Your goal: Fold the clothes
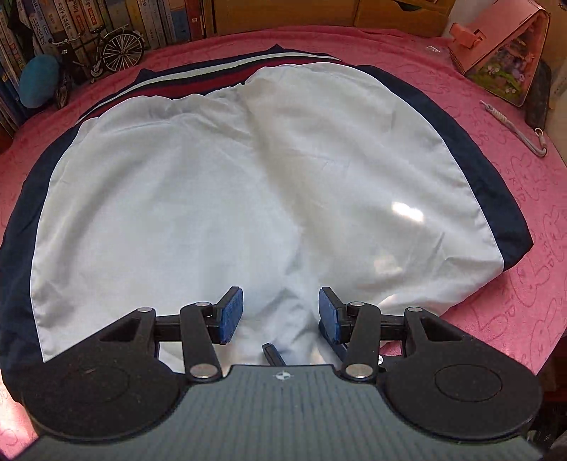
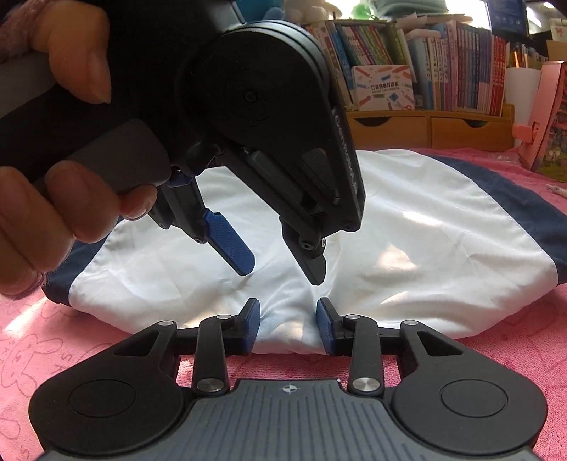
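Broadly, the pink blanket (image 1: 514, 220) bears the white-and-navy garment (image 1: 212, 184), spread flat with bare margin left and right. By my reading a fold is being set up at its near hem. Right gripper (image 2: 287, 328) straddles a bunched white ridge, pads seemingly pressing it. Left gripper (image 1: 280, 314) hovers above, open, empty; next it needs its own pinch beside.

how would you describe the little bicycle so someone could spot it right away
Start at the pink blanket under the white and navy garment. At its far left edge, before the row of books, stands a model bicycle, black with spoked wheels, beside a round teal object.
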A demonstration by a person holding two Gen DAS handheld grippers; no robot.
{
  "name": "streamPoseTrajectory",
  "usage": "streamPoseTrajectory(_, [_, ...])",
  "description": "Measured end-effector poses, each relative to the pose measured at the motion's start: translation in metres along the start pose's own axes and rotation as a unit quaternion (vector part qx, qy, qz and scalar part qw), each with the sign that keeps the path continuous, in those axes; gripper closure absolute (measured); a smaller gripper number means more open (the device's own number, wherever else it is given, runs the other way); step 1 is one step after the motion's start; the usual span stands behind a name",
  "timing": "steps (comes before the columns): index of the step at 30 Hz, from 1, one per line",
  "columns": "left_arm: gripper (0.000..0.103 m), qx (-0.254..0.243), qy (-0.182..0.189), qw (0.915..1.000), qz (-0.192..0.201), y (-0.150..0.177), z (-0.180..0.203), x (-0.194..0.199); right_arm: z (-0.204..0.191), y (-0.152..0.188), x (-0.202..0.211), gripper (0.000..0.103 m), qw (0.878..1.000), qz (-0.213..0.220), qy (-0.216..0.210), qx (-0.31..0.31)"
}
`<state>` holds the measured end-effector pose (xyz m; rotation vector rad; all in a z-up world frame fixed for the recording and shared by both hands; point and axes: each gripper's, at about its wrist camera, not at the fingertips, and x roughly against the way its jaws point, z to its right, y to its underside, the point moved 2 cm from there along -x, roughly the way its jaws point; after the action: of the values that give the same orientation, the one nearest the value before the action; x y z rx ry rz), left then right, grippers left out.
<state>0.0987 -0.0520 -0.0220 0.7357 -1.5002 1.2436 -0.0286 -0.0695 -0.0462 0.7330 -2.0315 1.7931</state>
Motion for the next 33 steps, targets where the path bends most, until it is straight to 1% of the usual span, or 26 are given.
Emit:
streamPoseTrajectory(2, [0.058, -0.003, -0.008, 0.9999, -0.007, 0.000, 0.003, -0.004, -0.001, 0.000, -0.001, 0.065, 1.000, -0.001, 0.003, 0.007])
streamPoseTrajectory(3, [0.060, 0.001, -0.014, 0.9998, -0.011, 0.001, 0.001, -0.009, -0.001, 0.000, -0.001, 0.065, 1.000, -0.001, 0.003, 0.008])
streamPoseTrajectory(4, [0.057, 0.003, -0.017, 0.9998, -0.008, 0.000, 0.000, -0.011, 0.000, 0.000, -0.001, 0.065, 1.000, -0.001, 0.003, 0.008])
streamPoseTrajectory(8, [0.058, 0.012, -0.028, 0.9995, 0.009, -0.010, -0.004, -0.016, 0.001, 0.000, 0.000, 0.065, 1.000, -0.001, 0.004, 0.010])
streamPoseTrajectory(14, [0.058, 0.047, -0.046, 0.9970, 0.041, -0.054, -0.023, -0.034, 0.003, 0.001, -0.001, 0.066, 1.000, -0.001, 0.006, 0.014])
streamPoseTrajectory(15, [0.061, 0.051, -0.052, 0.9962, 0.047, -0.062, -0.026, -0.037, 0.002, 0.001, -0.002, 0.066, 1.000, -0.002, 0.006, 0.015])
streamPoseTrajectory(17, [0.060, 0.062, -0.063, 0.9940, 0.064, -0.082, -0.032, -0.045, 0.001, 0.002, -0.001, 0.067, 1.000, -0.001, 0.009, 0.020])
streamPoseTrajectory(19, [0.060, 0.083, -0.068, 0.9913, 0.076, -0.100, -0.041, -0.051, -0.002, 0.004, 0.000, 0.067, 1.000, 0.000, 0.012, 0.027])
streamPoseTrajectory(21, [0.060, 0.098, -0.069, 0.9891, 0.086, -0.113, -0.047, -0.056, -0.006, 0.005, 0.002, 0.068, 0.999, 0.003, 0.016, 0.035])
streamPoseTrajectory(24, [0.060, 0.120, -0.069, 0.9854, 0.099, -0.131, -0.055, -0.063, -0.005, 0.003, -0.002, 0.068, 1.000, 0.001, 0.011, 0.028])
streamPoseTrajectory(27, [0.059, 0.116, -0.077, 0.9844, 0.108, -0.137, -0.056, -0.066, -0.009, 0.007, 0.003, 0.068, 0.999, 0.001, 0.011, 0.030])
streamPoseTrajectory(29, [0.058, 0.114, -0.082, 0.9844, 0.105, -0.139, -0.054, -0.066, -0.011, 0.009, 0.007, 0.068, 0.999, 0.001, 0.012, 0.030])
streamPoseTrajectory(33, [0.059, 0.118, -0.092, 0.9839, 0.097, -0.134, -0.052, -0.051, -0.013, 0.013, 0.011, 0.068, 0.999, 0.002, 0.010, 0.030])
